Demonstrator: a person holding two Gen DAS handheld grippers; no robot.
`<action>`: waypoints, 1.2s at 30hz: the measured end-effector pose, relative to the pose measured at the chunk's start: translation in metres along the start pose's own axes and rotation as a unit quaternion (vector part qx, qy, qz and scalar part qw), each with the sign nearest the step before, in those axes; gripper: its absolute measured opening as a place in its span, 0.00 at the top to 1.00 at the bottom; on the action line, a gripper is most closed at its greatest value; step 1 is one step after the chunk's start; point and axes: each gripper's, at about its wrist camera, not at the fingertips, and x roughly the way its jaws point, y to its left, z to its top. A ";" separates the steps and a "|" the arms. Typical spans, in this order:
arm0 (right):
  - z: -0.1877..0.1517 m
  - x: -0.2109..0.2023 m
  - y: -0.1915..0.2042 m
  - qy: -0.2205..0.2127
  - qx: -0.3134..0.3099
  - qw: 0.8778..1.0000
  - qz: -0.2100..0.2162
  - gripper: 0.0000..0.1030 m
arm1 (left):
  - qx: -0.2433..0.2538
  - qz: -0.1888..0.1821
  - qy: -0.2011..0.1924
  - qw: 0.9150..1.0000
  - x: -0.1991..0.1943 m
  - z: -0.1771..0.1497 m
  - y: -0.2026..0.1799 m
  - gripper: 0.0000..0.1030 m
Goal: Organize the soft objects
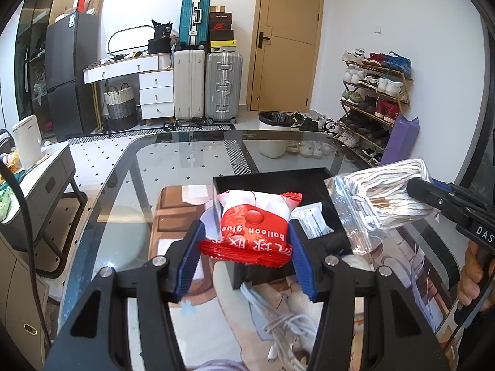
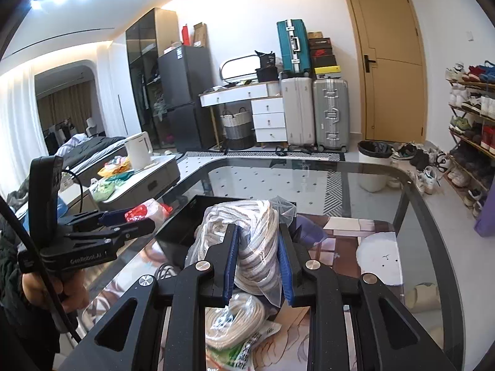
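A: A cluttered room is showing behind the glass table (image 1: 130,167): suitcases, a shoe rack, a tan door. On the glass a black tray (image 1: 272,182) is sitting on a printed mat, and both tongs are hovering by it.

B: What is each one carrying?

A: The left gripper (image 1: 246,247) is pinching a red balloon glue packet (image 1: 255,225) by its lower crimped end, blue pads pressing on both sides, and holding it over the tray's near wall. The right gripper (image 2: 258,266) is squeezing a clear bag of coiled white cord (image 2: 260,232), clear of the table, at the tray's right side.

B: So what is the careful way to finish?

A: I'm judging that both are heading into the tray. The packet is puffy and slick, so I'd be keeping it level and setting it low before letting go. The bag is sagging below the pads; bringing it in second, beside the packet rather than on it, is looking wiser, since a white sachet (image 1: 312,219) is already lying inside

B: Anything left outside?

A: Another cord bundle (image 2: 232,318) is lying on the mat under the right tongs
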 end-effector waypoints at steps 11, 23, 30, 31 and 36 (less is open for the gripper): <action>0.013 0.023 -0.006 0.003 0.003 1.000 -0.014 0.77 | 0.006 -0.005 0.005 1.000 0.024 0.010 -0.006 0.48; 0.018 0.050 0.001 0.018 -0.012 0.999 -0.029 0.77 | 0.015 0.000 0.020 1.000 0.048 0.010 -0.011 0.48; 0.016 0.070 0.007 0.036 -0.019 0.999 -0.029 0.77 | 0.017 0.000 0.027 1.000 0.058 0.011 -0.013 0.48; 0.016 0.074 0.008 0.038 -0.021 0.999 -0.029 0.77 | 0.017 0.001 0.027 0.999 0.059 0.011 -0.014 0.48; 0.016 0.090 0.013 0.048 -0.034 0.998 -0.029 0.77 | 0.027 0.005 0.029 0.999 0.064 0.011 -0.018 0.48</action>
